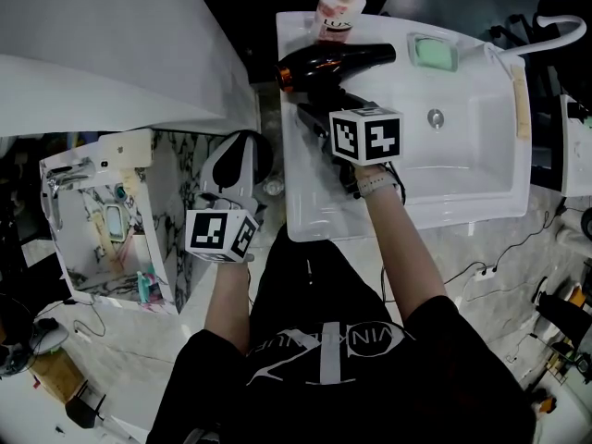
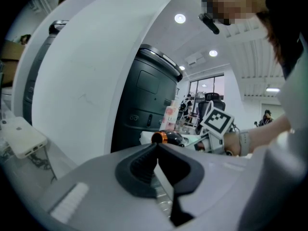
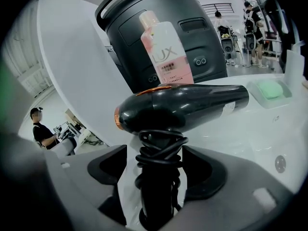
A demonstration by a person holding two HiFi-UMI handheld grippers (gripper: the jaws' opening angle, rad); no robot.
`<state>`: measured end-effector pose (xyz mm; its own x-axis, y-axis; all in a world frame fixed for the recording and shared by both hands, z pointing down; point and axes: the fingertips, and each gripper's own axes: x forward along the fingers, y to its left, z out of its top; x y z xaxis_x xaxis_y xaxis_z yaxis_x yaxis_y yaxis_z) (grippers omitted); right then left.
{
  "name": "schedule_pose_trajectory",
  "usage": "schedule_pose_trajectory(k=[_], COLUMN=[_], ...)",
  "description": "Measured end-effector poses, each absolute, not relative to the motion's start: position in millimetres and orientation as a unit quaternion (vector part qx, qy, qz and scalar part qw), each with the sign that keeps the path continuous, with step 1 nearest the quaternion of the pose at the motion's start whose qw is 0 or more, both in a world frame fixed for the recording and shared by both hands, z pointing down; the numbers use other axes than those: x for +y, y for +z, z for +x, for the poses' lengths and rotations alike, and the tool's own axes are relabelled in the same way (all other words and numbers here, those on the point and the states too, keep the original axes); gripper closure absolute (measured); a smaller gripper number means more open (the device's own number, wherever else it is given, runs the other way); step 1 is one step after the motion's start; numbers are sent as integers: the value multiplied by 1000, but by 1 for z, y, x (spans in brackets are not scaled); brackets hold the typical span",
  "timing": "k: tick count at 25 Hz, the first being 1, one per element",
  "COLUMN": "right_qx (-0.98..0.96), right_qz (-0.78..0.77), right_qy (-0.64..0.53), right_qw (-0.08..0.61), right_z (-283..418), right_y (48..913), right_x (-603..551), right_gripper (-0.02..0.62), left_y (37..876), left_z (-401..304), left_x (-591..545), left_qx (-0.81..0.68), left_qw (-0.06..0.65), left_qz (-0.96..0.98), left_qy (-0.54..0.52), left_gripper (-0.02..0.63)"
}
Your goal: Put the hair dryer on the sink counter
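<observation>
1. Where the white moulded sink worktop point(image 1: 305, 206) dips into its deep rectangular basin point(image 1: 472, 155), a small round metal drain point(image 1: 435, 117) shows in the basin.
2. Behind the basin, a shallow pale rectangular soap dish point(image 1: 413, 52) holds one mint-green bar of soap point(image 1: 435, 55).
3. At the worktop's back left corner stands an upright, translucent pink plastic bottle point(image 1: 338, 12) with a pale cap. Its label reads LUX in the right gripper view.
4. The glossy black plastic hair dryer point(image 1: 333, 63) lies on its side on the worktop, just in front of the bottle and left of the basin.
5. Its barrel runs across the worktop, with the nozzle end toward the soap dish and an orange ring at the blunt opposite end.
6. Its handle points back toward the person, with a black cord point(image 3: 161, 146) wound round it in tight loops.
7. The right claw point(image 3: 155, 153), topped by a black-and-white marker cube point(image 1: 365, 135), has its jaws spread wide either side of the handle. It is not clamped, and a gap shows beside one pad.
8. The left claw point(image 2: 156, 148) hangs off the worktop's left edge, with its jaws closed together on nothing.
</observation>
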<state>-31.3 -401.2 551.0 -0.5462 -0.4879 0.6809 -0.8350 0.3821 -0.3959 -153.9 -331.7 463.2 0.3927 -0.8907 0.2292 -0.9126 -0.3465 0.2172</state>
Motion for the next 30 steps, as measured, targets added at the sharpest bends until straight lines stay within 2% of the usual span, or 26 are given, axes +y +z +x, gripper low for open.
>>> schedule_pose_trajectory(k=[25,27,30], right_qx=[-822,-825,-828], right_qz=[418,418,423], right_qy=[334,326,314], right_qw=[198,197,190], right_z=[-3,-1,6], right_y=[498,491,480], right_x=[-344,-340,-334], right_gripper=[195,207,289], left_y=[435,431,424], left_z=[-133,-133,-133], left_x=[-280,-278,-275], left_qx=[-541,-542,-544], left_qw=[133,129,124], left_qz=[830,830,830], left_qy=[18,16,15], left_gripper=[606,606,606])
